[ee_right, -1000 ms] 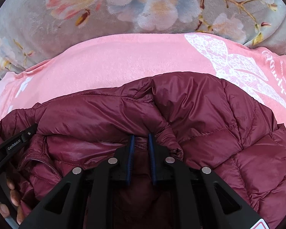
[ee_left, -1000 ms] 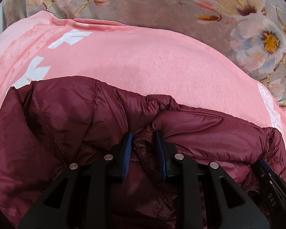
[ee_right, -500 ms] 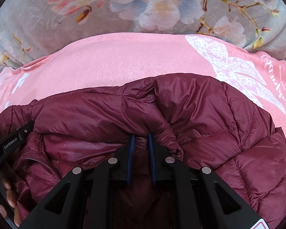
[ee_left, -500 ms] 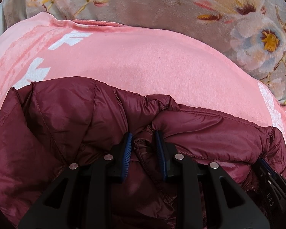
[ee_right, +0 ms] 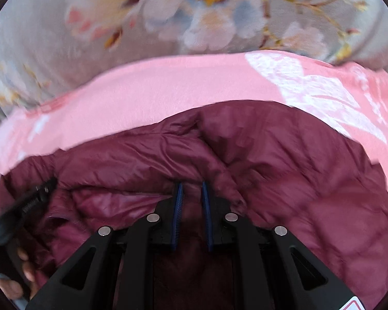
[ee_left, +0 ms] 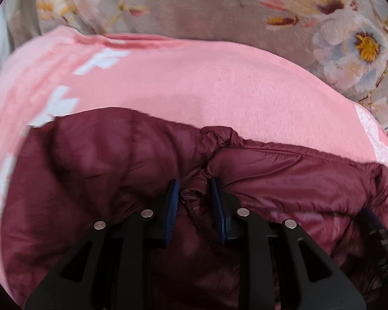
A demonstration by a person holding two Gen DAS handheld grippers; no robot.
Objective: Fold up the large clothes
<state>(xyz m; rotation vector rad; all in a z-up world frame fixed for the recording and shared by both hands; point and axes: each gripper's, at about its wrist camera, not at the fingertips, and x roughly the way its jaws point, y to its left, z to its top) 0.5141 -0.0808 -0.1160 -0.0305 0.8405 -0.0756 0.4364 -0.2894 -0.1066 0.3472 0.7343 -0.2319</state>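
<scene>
Floral bedding (ee_left: 194, 5), pink blanket (ee_left: 194, 85), blurred maroon jacket (ee_left: 103, 160), lower part cut off

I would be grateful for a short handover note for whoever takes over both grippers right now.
Left gripper: shut on a fold of the maroon puffer jacket.
Right gripper: jaws have just been opening, jacket fabric between them; grip looks loose.
Jacket lies bunched on the pink blanket, over the floral bedding.
Done: a fold seems laid over.
Left: release, neaten, finish folding.
</scene>
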